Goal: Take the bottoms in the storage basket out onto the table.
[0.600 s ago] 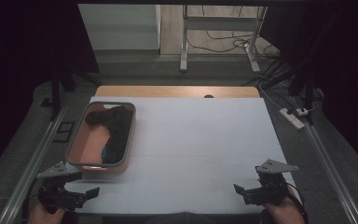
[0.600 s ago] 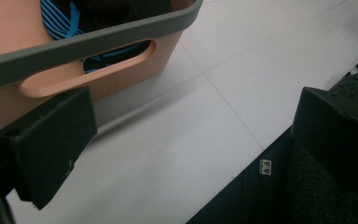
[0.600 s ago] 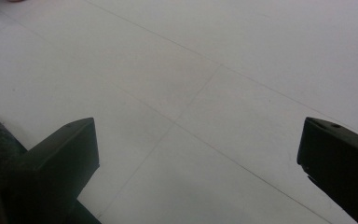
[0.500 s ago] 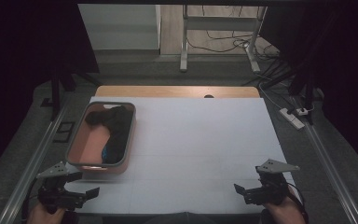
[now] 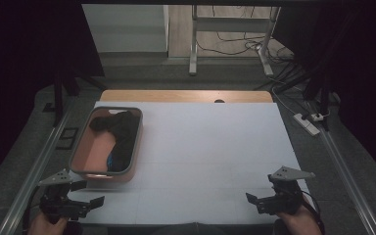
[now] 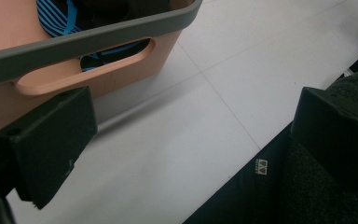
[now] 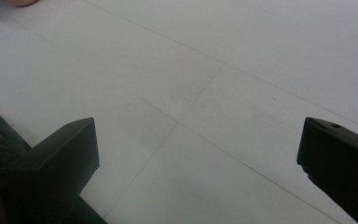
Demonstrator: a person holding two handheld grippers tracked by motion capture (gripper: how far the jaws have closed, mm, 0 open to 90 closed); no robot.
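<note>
Both grippers (image 5: 90, 202) (image 5: 254, 199) unmoved, jaws apart.

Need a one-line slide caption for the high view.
Both grippers, left and right, open at the near table edge; bin of dark clothes at left.

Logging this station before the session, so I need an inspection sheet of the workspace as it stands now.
Surface: white table top, faint grid lines, bare in the middle.
Job's things: orange bin with grey rim at left, holding dark clothing and a blue striped piece.
Clutter: nothing seen.
Grippers: left gripper and right gripper open, holding nothing, at the near edge.
Cables: cables on the floor beyond; power strip at right.
Surroundings: dark, metal stand behind.
</note>
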